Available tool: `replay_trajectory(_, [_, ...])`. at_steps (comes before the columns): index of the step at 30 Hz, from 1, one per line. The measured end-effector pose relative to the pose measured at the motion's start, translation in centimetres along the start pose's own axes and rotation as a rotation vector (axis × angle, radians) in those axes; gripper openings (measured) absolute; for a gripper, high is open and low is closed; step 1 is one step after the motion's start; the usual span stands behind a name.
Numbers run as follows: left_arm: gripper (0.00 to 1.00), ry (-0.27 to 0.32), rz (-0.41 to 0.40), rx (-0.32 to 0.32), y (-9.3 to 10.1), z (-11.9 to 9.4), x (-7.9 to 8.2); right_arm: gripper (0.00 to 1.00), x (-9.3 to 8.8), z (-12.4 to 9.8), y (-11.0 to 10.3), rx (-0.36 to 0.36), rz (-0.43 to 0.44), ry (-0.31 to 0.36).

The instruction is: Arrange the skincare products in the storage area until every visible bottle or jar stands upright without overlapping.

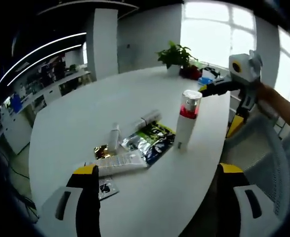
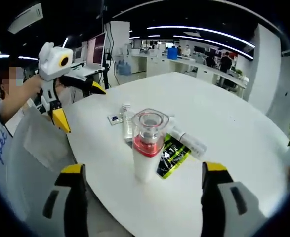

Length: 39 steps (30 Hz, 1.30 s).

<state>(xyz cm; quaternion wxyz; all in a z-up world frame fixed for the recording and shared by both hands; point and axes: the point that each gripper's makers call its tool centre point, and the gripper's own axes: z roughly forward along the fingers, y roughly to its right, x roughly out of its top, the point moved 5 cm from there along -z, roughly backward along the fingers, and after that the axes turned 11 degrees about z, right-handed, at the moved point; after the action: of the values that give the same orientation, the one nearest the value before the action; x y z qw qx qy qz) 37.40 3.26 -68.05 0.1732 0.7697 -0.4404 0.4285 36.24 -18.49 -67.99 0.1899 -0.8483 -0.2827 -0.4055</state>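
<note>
A tall white bottle (image 1: pixel 186 118) with a red band and clear cap stands upright on the white table (image 1: pixel 75 118), near its edge. To its left lie a white tube (image 1: pixel 121 163), a small clear bottle (image 1: pixel 114 137), another tube (image 1: pixel 147 119) and foil sachets (image 1: pixel 149 140). My left gripper (image 1: pixel 159 197) is open, low and short of them. The right gripper (image 1: pixel 218 110) comes in from the right, open, beside the bottle. In the right gripper view the bottle (image 2: pixel 145 143) stands just ahead of my open right gripper (image 2: pixel 145 195). The left gripper (image 2: pixel 80 104) is open at the upper left.
A potted plant (image 1: pixel 174 54) and small items sit at the table's far end. A mesh chair (image 1: pixel 263 153) stands by the near edge. A green-black sachet (image 2: pixel 172 155), a lying tube (image 2: pixel 189 140) and a small bottle (image 2: pixel 127 121) surround the upright bottle. Office desks (image 2: pixel 194 61) lie beyond.
</note>
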Motion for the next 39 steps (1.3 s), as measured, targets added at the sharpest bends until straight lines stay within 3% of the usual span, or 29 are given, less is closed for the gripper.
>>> replay_trajectory(13, [0.97,-0.051,0.052,-0.012,-0.8,0.1,-0.4,1.0,0.3,0.0,-0.2,-0.006,-0.009,0.001])
replay_trajectory(21, [0.96,-0.073,0.089,-0.041,-2.0,1.3,-0.4,1.0,0.4,-0.1,-0.1,-0.004,-0.008,0.0])
replay_trajectory(26, [0.87,-0.028,0.062,-0.091,-2.4,2.5,0.3,1.0,0.6,-0.2,0.0,-0.007,-0.019,0.005])
replay_trajectory(30, [0.8,-0.043,0.12,-0.116,-2.6,3.5,0.3,1.0,0.6,-0.2,0.1,-0.005,-0.013,0.004])
replay_trajectory(34, [0.73,-0.099,0.229,-0.157,-2.9,4.2,0.0,1.0,0.6,-0.2,0.2,-0.008,-0.019,0.0])
replay_trajectory(39, [0.68,-0.14,0.293,-0.192,-3.3,5.3,0.0,1.0,0.5,-0.1,0.3,-0.005,-0.021,-0.004])
